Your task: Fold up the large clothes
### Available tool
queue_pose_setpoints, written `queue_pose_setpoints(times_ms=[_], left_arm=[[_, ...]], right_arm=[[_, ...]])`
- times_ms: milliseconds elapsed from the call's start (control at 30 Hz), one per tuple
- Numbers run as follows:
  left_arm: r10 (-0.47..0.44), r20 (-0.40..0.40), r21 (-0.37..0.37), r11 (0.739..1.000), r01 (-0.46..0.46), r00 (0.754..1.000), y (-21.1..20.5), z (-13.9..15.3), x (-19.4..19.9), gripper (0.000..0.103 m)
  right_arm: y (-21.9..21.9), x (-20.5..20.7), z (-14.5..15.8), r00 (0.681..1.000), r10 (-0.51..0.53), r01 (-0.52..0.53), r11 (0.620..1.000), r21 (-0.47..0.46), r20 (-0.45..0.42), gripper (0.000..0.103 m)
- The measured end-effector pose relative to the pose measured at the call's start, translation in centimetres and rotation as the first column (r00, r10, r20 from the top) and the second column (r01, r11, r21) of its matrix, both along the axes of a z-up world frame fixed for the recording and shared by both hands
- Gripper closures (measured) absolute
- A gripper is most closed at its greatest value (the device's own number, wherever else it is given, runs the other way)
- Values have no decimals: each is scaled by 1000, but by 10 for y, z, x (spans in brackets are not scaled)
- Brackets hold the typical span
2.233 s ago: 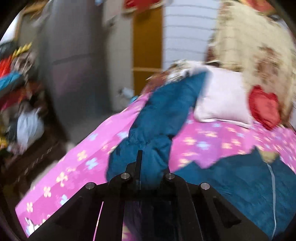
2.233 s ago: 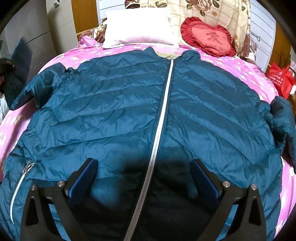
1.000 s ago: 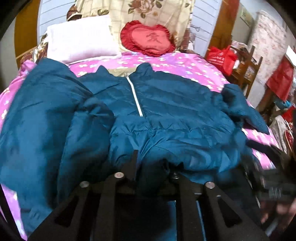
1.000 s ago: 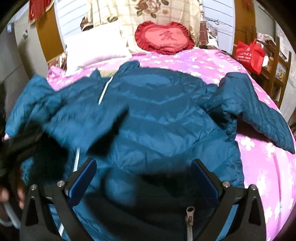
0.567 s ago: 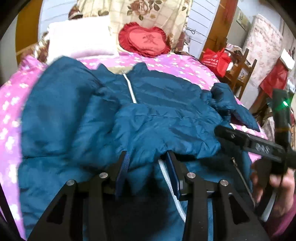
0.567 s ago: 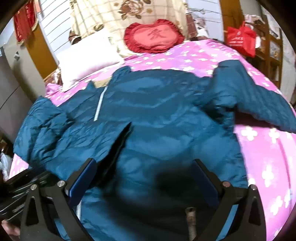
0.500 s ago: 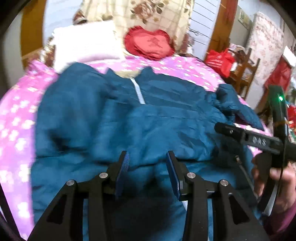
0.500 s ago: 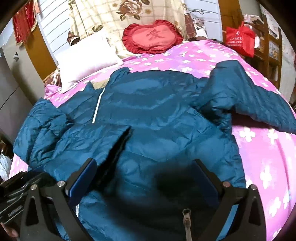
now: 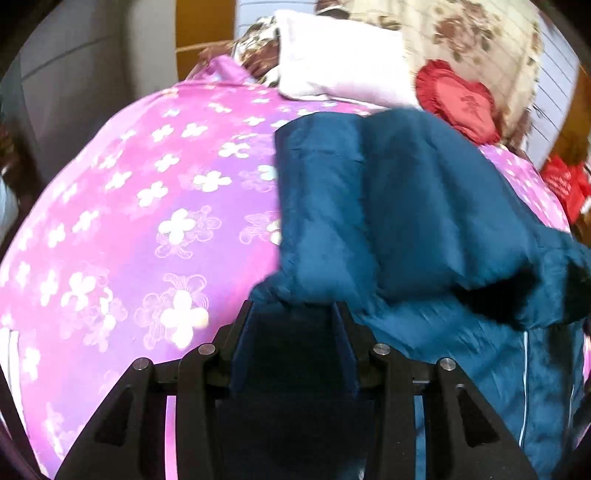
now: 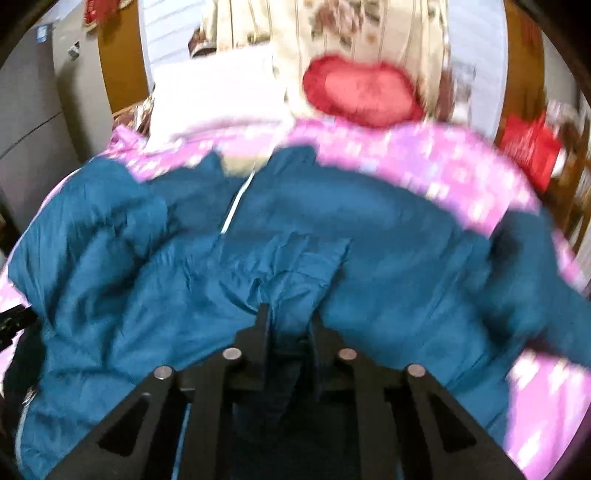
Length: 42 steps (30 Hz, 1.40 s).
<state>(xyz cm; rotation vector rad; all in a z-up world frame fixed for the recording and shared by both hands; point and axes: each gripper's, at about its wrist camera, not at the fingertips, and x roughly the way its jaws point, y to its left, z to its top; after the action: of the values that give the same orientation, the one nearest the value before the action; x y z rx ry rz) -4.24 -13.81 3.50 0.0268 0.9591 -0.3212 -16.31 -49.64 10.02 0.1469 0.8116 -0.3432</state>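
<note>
Pink floral bedspread (image 9: pixel 155 206); teal jacket (image 10: pixel 369 229) pinched by right gripper (image 10: pixel 290 325).

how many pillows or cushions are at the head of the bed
2 clearly: a white pillow on the left and a red heart-shaped cushion to its right. The floral bedding propped behind them may hide more.

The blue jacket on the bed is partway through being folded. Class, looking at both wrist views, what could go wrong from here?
1. The right gripper pinches only a small bunch of the jacket; the slick fabric might slip out.
2. The left gripper stands open, so the folded left side lies loose and could fall open.
3. The right sleeve is spread across the pink bedspread and could drag crooked.
</note>
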Motion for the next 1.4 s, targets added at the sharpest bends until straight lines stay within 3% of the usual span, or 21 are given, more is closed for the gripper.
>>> queue_pose_setpoints(times_ms=[133,300,400,467,500,600,700,800,900,1000,1100,1300,1400], left_arm=[[-4,-7,8,1000,4,1000,-6,-6,7,80],[-27,17,46,999,27,999,-18,0,0,81],[-50,63,17,999,49,997,-17,16,-6,80],[-54,105,21,998,52,993,-18,26,-11,80],[-56,126,24,998,54,990,-23,32,-11,80],[-52,131,23,999,49,990,-36,35,0,80],[-27,125,21,999,25,992,-48,29,14,80],[9,109,52,999,-15,994,-57,15,28,80],[16,83,66,998,-22,996,-60,2,34,77],[5,86,64,998,-11,996,-63,-2,32,75],[5,94,78,997,-13,996,-65,-3,30,75],[12,103,72,997,-19,995,-65,-4,28,75],[12,111,85,996,-21,994,-65,-1,25,75]], right_arm=[[-29,18,14,995,-99,100,981,-167,16,88],[-80,31,-21,971,-216,202,970,-132,-105,88],[-91,27,-33,972,-199,190,978,-81,-123,71],[-92,14,-19,974,-212,207,976,-72,-81,42],[-92,3,-10,975,-219,215,974,-66,-43,39],[-85,-7,16,979,-203,205,977,-58,37,38],[-73,11,20,995,-95,94,995,22,26,38],[-60,44,7,1000,-11,11,996,90,6,39],[-46,65,-10,1000,22,-21,998,58,-17,39],[-50,88,-42,994,-4,7,1000,25,-108,38],[-51,95,-44,995,-8,9,1000,6,-103,38],[-55,52,-23,999,-27,31,996,89,-37,37],[-59,39,-40,994,-51,56,997,53,-95,35]])
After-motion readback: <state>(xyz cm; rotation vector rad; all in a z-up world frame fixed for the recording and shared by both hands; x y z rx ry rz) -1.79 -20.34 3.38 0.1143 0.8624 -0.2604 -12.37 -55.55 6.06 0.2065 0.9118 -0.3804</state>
